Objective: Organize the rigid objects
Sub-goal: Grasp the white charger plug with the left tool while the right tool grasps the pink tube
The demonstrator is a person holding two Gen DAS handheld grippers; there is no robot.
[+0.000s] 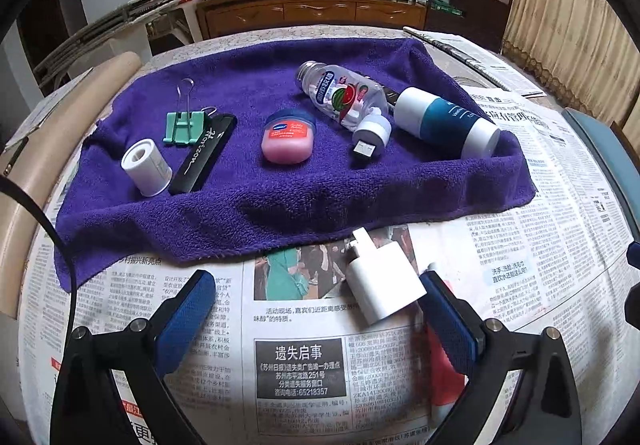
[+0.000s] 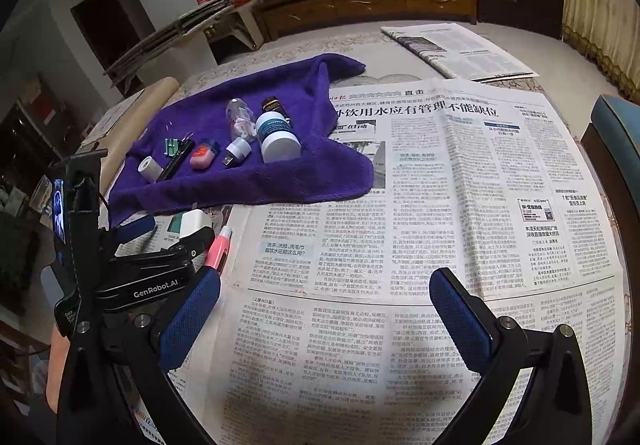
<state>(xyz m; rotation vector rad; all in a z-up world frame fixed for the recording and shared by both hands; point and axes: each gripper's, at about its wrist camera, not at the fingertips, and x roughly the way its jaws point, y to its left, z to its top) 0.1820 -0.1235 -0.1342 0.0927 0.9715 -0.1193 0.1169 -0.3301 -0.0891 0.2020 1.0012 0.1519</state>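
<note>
On the purple towel [image 1: 280, 197] sit 7 small items in a loose row: a white tape roll [image 1: 146, 167], a mint binder clip [image 1: 185, 125] touching a black bar lettered "Horizon" [image 1: 202, 155], and a pink jar with a blue lid [image 1: 287, 139], lid on. Next comes a USB night light [image 1: 370, 135], plug toward us, just beside a clear plastic bottle [image 1: 340, 93] lying on its side, capped. A white and teal cylinder [image 1: 448, 121] lies at the right end, touching a dark bottle [image 2: 276, 107] behind it.

Off the towel, a white charger plug [image 1: 382, 281] rests on the newspaper [image 2: 440, 205], between the left gripper [image 1: 316, 309] fingers, which stand apart, unclamped. A pink pen [image 2: 218, 249] lies beside it. The right gripper [image 2: 326, 309] gapes wide over bare newsprint. Behind: a wooden sideboard [image 1: 312, 11], shelving, a beige curtain [image 1: 568, 25].
</note>
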